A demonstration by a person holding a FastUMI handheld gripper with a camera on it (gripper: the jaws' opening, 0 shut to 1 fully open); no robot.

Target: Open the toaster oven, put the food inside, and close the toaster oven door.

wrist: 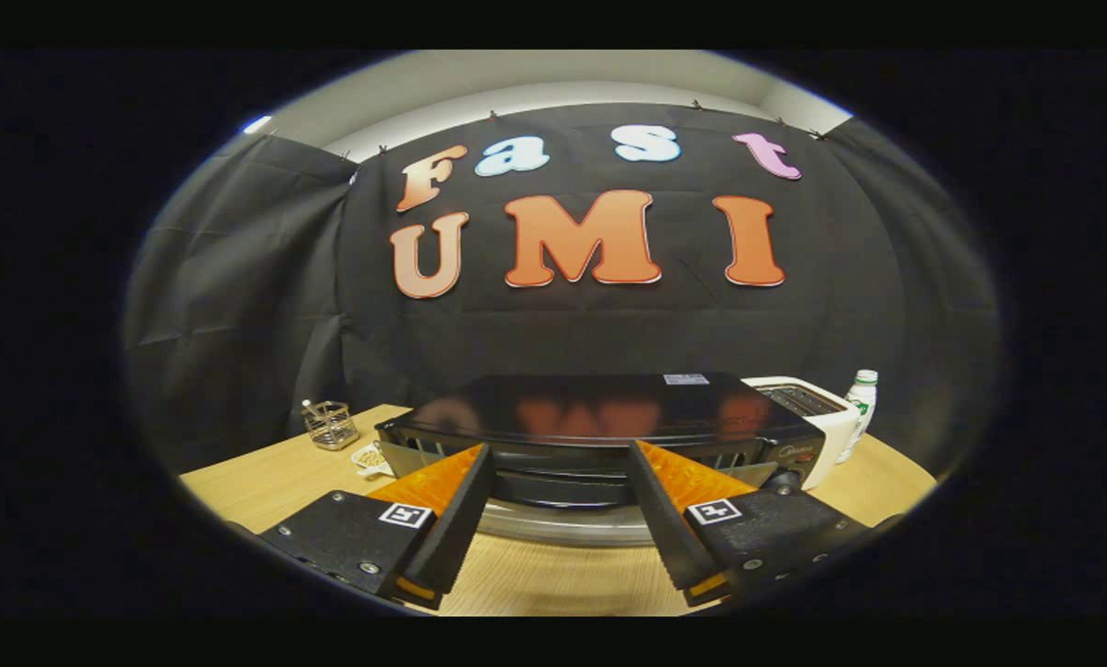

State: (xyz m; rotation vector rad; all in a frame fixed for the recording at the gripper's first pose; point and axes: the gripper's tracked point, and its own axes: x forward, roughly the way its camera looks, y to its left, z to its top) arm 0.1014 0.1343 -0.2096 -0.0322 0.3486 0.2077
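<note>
Tongs (pixel 560 459) gape empty above the pale wooden counter (pixel 266 482), the glossy black, rigid, likely heavy toaster oven (pixel 599 417) just ahead at twelve o'clock; its door's horizontal bar handle (pixel 562 488) between the fingertips looks the best hold.

Claw (pixel 560 519): fingers spread apart, nothing between them but bare tabletop (pixel 562 574).
Ahead, centre frame: toaster oven (pixel 599 417) just beyond the fingertips, blocking the straight path.
Lower left: wire basket (pixel 330 424) and small dish (pixel 369 457) beside the oven.
Right: white toaster (pixel 817 412) and bottle (pixel 859 408) crowd that flank.
</note>
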